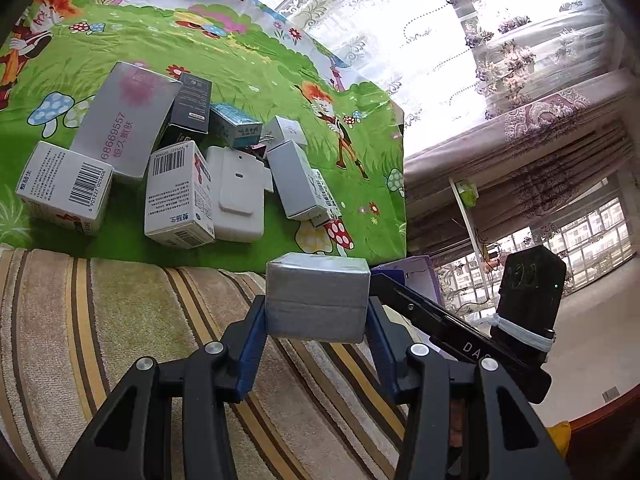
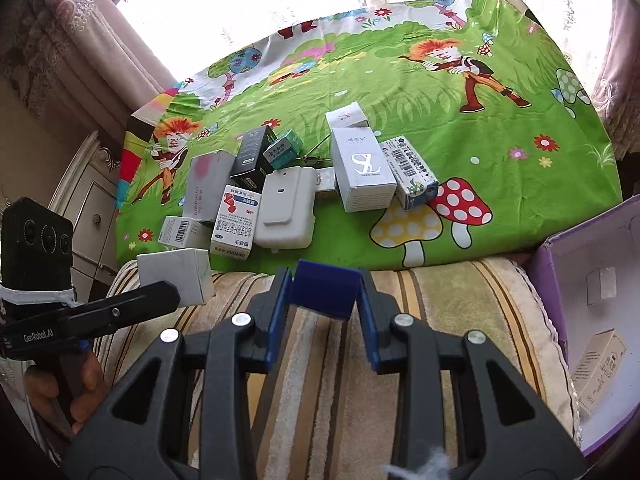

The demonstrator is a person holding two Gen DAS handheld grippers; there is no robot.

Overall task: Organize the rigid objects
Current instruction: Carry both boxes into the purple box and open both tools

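Boxes (image 2: 280, 184) remain piled far; left gripper (image 1: 318, 312) clamps a grey box (image 1: 318, 300), right gripper (image 2: 324, 296) a blue block (image 2: 324, 290). Shallow fingertip holds could slip before the purple bin (image 2: 548, 280).

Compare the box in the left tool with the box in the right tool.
The grey box in the left tool is pale and plain; the blue box in the right tool is deep blue. The grey box is wider, so the left tool stands further apart. In the right wrist view, the grey box sits left of the blue one. Both are clamped by their sides above the striped cushion.
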